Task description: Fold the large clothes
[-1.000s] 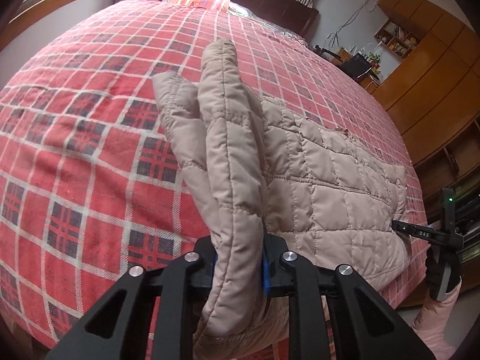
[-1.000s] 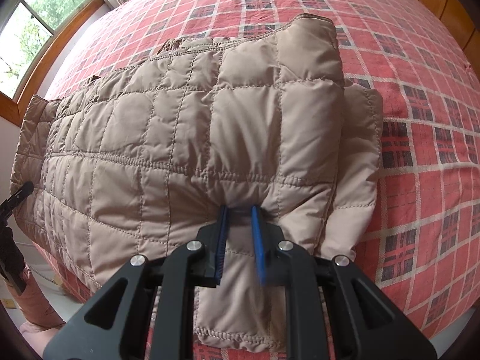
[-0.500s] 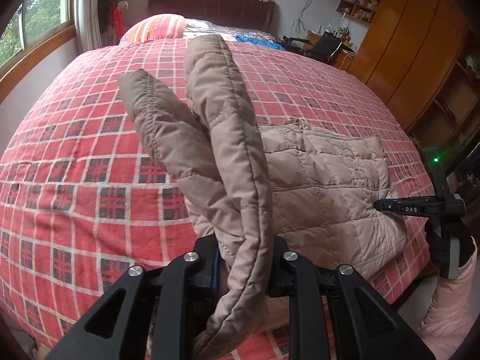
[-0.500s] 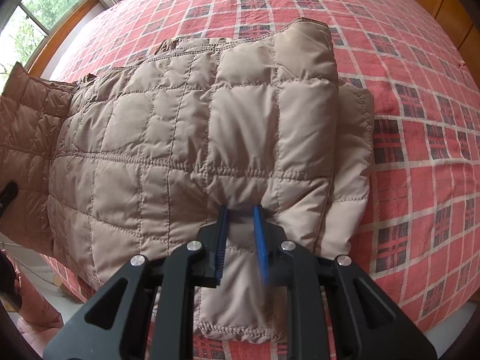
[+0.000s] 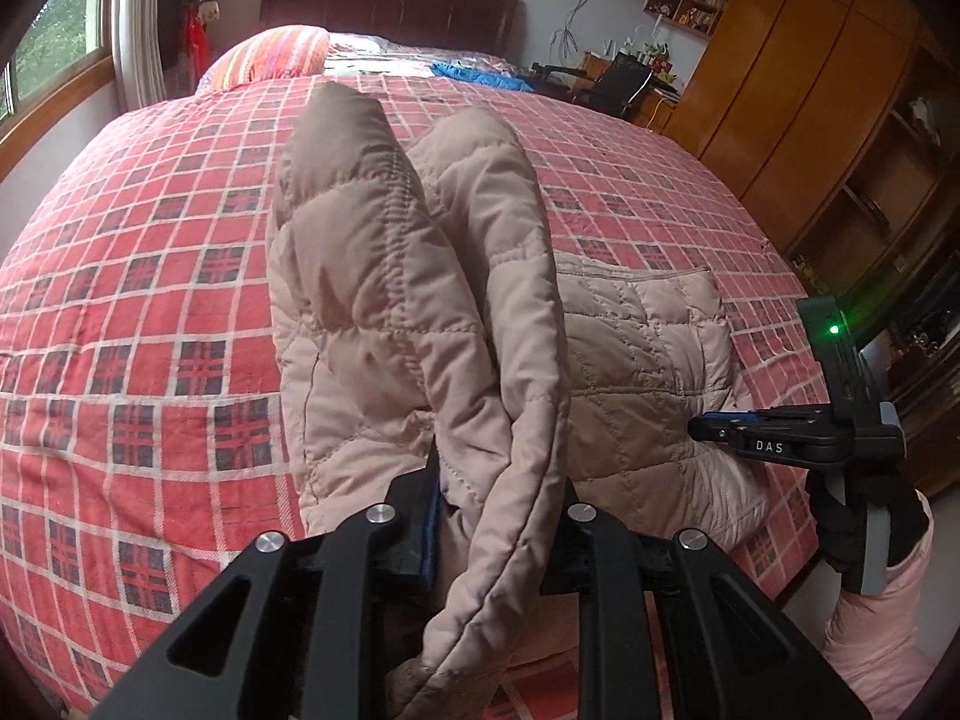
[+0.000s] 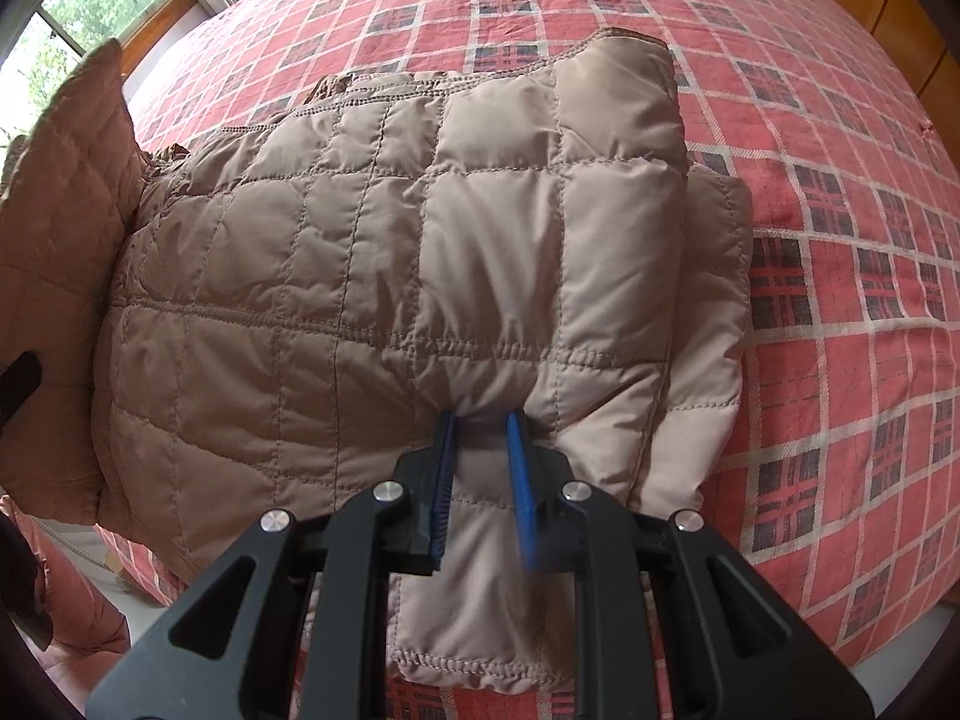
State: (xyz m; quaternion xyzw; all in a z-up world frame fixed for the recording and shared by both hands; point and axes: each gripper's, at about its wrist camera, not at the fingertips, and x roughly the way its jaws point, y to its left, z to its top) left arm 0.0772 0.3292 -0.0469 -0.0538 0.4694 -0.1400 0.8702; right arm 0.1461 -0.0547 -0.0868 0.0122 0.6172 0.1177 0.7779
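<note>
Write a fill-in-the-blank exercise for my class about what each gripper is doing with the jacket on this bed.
1. The left gripper holds one end of the quilted jacket lifted ______ the bedspread.
2. The right gripper pinches a fold of the jacket's ______ part, which lies on the bed.
3. The bedspread has a red ______ pattern.
4. The pads inside the right gripper's jaws are ______ in colour.

Missing words: above; flat; checked; blue
</note>
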